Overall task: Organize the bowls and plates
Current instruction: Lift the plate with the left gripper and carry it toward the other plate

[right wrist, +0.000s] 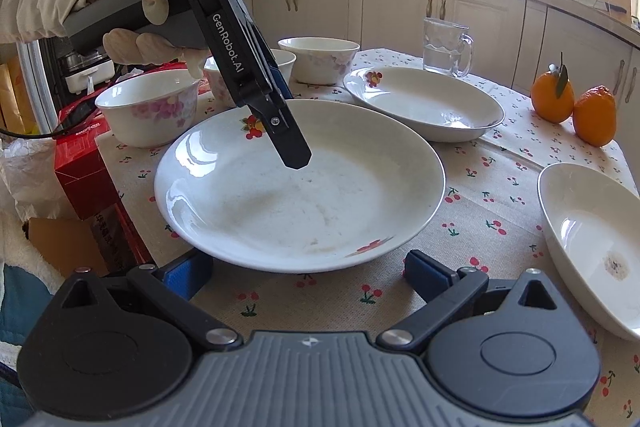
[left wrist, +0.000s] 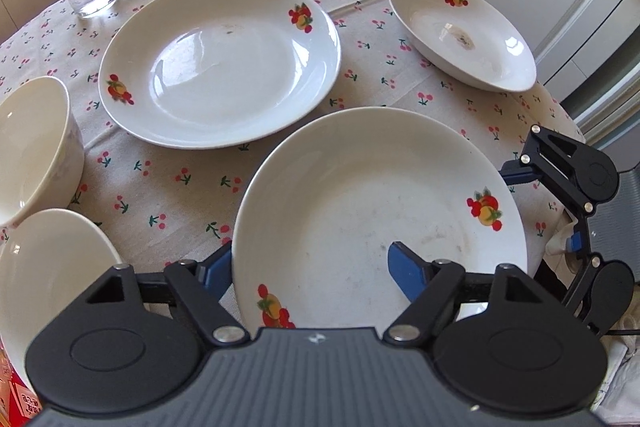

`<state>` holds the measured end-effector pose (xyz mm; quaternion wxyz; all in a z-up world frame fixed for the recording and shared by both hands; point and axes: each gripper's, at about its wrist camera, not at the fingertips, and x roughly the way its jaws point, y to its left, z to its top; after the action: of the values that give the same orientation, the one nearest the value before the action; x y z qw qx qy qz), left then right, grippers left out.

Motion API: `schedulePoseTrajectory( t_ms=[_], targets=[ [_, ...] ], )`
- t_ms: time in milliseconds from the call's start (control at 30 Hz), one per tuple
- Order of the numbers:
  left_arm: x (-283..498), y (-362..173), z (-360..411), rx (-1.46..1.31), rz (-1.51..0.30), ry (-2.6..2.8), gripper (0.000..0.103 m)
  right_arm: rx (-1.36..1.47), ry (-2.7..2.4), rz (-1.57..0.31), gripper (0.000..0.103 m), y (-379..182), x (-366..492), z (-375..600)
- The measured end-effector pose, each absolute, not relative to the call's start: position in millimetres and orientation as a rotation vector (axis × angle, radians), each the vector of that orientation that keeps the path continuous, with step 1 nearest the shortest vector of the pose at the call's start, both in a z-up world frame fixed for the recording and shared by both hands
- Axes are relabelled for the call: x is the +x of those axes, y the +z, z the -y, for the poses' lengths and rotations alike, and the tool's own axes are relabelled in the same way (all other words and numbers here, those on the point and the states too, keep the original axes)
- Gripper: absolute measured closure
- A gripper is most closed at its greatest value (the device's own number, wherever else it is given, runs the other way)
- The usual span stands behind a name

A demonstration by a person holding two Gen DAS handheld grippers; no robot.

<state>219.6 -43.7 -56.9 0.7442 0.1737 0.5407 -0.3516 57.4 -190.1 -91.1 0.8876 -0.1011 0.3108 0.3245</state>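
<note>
Evidently your left claw (left wrist: 312,267) straddled the near plate's (left wrist: 380,211) rim unclenched, your right claw (right wrist: 308,267) gaped empty: an off-centre bite risked tipping it off the counter (left wrist: 180,187).

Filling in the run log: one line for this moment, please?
left gripper: straddling near plate rim, no grip seen | right gripper: open, empty

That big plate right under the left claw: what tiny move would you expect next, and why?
Probably closing the left claw onto the near plate. One finger sits inside the plate and the other below its rim, so the rim lies between them, though the pads don't look pressed on yet. The right claw waits open beside it.
</note>
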Motion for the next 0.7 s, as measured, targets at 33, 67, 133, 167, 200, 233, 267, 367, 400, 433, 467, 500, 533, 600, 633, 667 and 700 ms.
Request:
schedulePoseTrajectory(
  t_ms=[33,67,133,167,200,233,267,367,400,433,467,500,533,600,633,667,700],
  targets=[
    [220.9,-56.9,44.2,0.384,-1.191,-0.777,0.024,-0.211,0.676,-0.645,0.0,-91.1,57.1,190.0],
    [221.6,-57.1,45.2,0.393,-1.196,-0.784,0.024,-0.211,0.676,-0.645,0.0,-90.9,56.9,190.1],
    [221.7,-58.2,48.9,0.422,-1.201,-0.795,0.024,-0.213,0.681,-0.645,0.0,-90.9,57.1,189.6],
    [221.7,-58.9,50.5,0.436,-1.203,-0.8,0.024,-0.214,0.682,-0.645,0.0,-90.8,57.1,189.4],
    [221.8,-59.6,52.2,0.45,-1.204,-0.805,0.024,-0.217,0.683,-0.645,0.0,-90.6,57.2,188.9],
    [222.1,-60.0,53.1,0.457,-1.206,-0.809,0.024,-0.224,0.684,-0.642,0.0,-90.4,57.1,188.2],
    [222.6,-60.2,53.3,0.46,-1.207,-0.814,0.025,-0.231,0.685,-0.638,0.0,-89.8,56.5,187.4],
    [226.6,-59.7,52.6,0.466,-1.216,-0.806,0.034,-0.253,0.691,-0.625,0.0,-88.5,54.5,185.1],
    [227.9,-59.2,51.6,0.465,-1.221,-0.804,0.037,-0.258,0.694,-0.621,0.0,-88.1,53.8,184.4],
    [229.0,-59.0,51.1,0.466,-1.225,-0.803,0.04,-0.262,0.693,-0.62,0.0,-87.7,53.6,183.7],
    [229.7,-58.9,50.5,0.467,-1.227,-0.801,0.041,-0.261,0.691,-0.62,0.0,-87.6,53.7,183.5],
    [229.9,-59.0,50.7,0.47,-1.228,-0.801,0.041,-0.25,0.689,-0.618,0.0,-87.2,54.3,184.5],
    [229.4,-59.1,50.9,0.476,-1.227,-0.803,0.041,-0.237,0.692,-0.622,0.0,-86.8,55.3,186.0],
    [228.8,-59.5,51.8,0.483,-1.226,-0.8,0.041,-0.233,0.694,-0.626,0.0,-86.3,55.7,186.3],
    [228.7,-59.5,52.1,0.483,-1.226,-0.801,0.041,-0.236,0.691,-0.628,0.0,-85.7,55.5,185.4],
    [228.9,-59.4,51.9,0.478,-1.227,-0.802,0.041,-0.238,0.689,-0.63,0.0,-85.2,55.2,185.0],
    [229.3,-59.3,51.3,0.471,-1.229,-0.805,0.041,-0.238,0.688,-0.631,0.0,-84.7,54.9,185.1]
  ],
)
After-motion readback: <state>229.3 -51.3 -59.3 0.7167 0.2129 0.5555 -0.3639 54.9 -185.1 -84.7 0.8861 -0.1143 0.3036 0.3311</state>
